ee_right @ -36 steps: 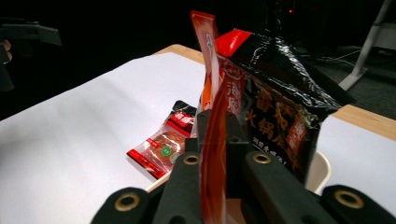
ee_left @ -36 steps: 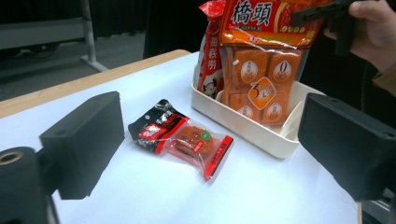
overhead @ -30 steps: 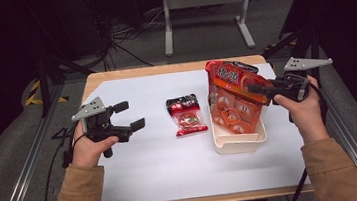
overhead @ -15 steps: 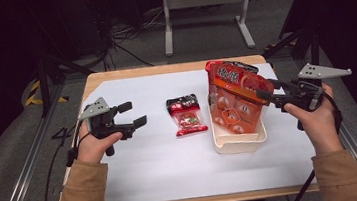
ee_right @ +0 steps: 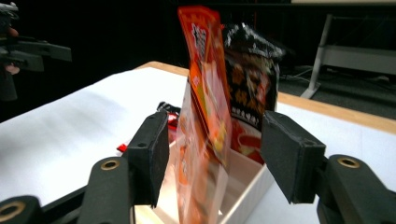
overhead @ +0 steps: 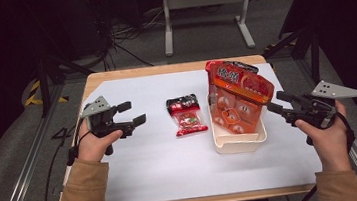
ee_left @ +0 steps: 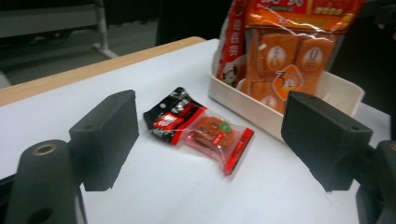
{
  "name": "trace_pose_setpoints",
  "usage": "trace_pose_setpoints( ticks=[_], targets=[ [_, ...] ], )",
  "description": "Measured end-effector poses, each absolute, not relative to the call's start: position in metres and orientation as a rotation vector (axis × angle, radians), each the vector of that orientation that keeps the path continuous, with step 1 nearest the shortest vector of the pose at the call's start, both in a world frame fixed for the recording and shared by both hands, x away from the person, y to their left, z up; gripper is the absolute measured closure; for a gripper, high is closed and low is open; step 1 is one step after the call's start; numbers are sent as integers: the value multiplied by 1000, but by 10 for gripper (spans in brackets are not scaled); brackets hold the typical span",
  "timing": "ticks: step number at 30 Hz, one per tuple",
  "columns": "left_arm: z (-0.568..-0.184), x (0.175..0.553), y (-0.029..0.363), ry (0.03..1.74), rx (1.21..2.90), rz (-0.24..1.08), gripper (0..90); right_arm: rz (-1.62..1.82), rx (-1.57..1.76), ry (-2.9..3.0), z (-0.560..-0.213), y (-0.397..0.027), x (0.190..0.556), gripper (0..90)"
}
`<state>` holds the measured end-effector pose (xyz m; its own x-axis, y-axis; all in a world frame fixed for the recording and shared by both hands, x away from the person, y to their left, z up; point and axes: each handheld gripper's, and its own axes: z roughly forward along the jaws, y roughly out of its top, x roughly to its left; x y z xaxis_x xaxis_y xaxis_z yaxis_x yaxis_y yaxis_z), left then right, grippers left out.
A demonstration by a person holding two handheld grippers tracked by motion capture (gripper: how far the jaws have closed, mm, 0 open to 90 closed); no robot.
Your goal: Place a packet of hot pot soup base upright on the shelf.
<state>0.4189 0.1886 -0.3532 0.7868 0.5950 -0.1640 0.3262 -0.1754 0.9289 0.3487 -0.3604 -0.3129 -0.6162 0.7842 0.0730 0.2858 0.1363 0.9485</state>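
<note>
While both grippers hovered over the white-covered tabletop (overhead: 154, 173), the items stood as follows. Right gripper (overhead: 273, 103): held in the person's right hand (overhead: 326, 132), jaws spread wide after just opening, nothing pressed between the pads; in the right gripper view the orange snack bag (ee_right: 205, 116) stood upright in line with the gap between the jaws, a little beyond their tips and untouched. Orange snack bag (overhead: 239, 99): propped on end in a shallow white tray (overhead: 239, 144), just ahead of the right gripper's tips; a dark packet (ee_right: 250, 84) stood directly behind it in the same tray. Left gripper (overhead: 131, 113): held in the left hand (overhead: 95, 144), jaws parted wide after closing slightly, empty. Small red-and-black snack packet (ee_left: 201, 130): lay flat on the tabletop, ahead of the left gripper's open jaws and well clear of them, between that gripper and the tray; in the high view it (overhead: 186, 116) sat just beside the tray's near wall, not touching it. Left and right grippers were well apart, one at each side of the tray and packet.
</note>
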Motion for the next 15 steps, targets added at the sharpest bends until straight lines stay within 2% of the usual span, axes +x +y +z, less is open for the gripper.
trace_pose_setpoints(
  ticks=[7, 15],
  targets=[
    [-355, 422, 191, 724, 1762, 300, 198, 1398, 1066, 1972, -322, -368, 348, 419],
    [-353, 428, 176, 705, 1769, 286, 243, 1351, 1086, 1999, -333, -371, 350, 432]
  ],
)
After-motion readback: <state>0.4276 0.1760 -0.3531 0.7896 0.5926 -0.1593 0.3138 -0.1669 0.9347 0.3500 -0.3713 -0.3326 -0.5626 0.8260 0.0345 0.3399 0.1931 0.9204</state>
